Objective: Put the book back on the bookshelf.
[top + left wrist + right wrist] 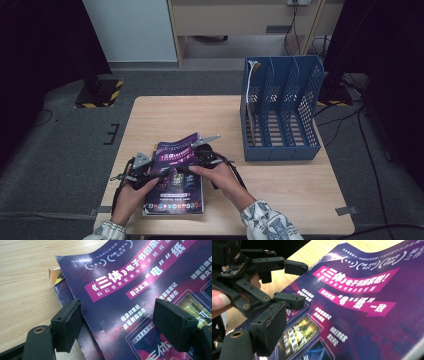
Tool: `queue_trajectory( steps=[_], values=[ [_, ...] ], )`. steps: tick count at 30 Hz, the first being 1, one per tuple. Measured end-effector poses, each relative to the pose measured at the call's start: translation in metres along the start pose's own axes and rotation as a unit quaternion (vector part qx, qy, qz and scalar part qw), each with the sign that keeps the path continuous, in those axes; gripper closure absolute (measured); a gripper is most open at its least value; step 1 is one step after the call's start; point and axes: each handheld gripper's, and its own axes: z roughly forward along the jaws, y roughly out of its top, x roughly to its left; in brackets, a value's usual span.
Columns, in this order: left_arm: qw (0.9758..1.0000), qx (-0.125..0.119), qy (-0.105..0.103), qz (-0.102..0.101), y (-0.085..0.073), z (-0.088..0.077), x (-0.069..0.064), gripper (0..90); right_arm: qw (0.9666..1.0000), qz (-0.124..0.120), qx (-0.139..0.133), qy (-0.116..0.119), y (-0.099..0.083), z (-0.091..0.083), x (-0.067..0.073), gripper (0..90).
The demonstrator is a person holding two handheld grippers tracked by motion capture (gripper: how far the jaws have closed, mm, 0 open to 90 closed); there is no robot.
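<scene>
Black tongs [117, 325], purple magazine [140, 290] reading 三体

Wooden table [165, 112]: magazine [175, 192], blue rack [280, 117]
</scene>
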Motion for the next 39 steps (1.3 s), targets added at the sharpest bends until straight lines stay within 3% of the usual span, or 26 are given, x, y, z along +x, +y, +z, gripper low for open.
queue_trajectory(
  steps=[11,12,15,17,21,23,29,31,39],
  values=[
    [1.0000,0.002,0.002,-0.003,0.001,0.000,-0.001,22.5,0.9998,-0.012,0.012,-0.005,0.001,0.012,0.008,13.1],
    [1.0000,0.002,0.002,-0.002,0.001,0.000,-0.001,22.5,0.9997,-0.017,0.014,-0.013,0.001,0.011,0.008,21.3],
    [1.0000,0.002,0.001,-0.002,0.001,0.000,0.000,22.4,0.9994,-0.017,0.017,-0.024,0.001,0.012,0.007,29.1],
    [1.0000,0.002,0.000,-0.003,0.001,0.000,0.000,22.4,0.9995,-0.001,0.015,-0.029,0.001,0.010,0.006,41.3],
    [1.0000,-0.002,-0.005,-0.004,0.004,-0.003,0.002,18.6,0.9988,0.011,-0.022,-0.042,0.001,0.005,0.004,63.5],
    [0.9997,-0.021,-0.008,-0.012,0.006,-0.007,0.002,17.7,0.9982,0.006,-0.043,-0.041,0.003,0.000,0.003,72.1],
    [0.9993,-0.034,-0.003,-0.014,0.008,-0.011,0.002,12.5,0.9969,-0.023,-0.060,-0.046,0.009,-0.011,0.009,76.1],
    [0.9990,-0.037,-0.014,-0.020,0.008,-0.010,0.001,12.3,0.9959,-0.035,-0.067,-0.050,0.010,-0.017,0.008,76.3],
    [0.9991,-0.029,-0.030,0.000,0.008,-0.008,-0.006,11.5,0.9917,-0.059,-0.098,-0.060,0.009,-0.036,0.006,76.6]
  ],
)
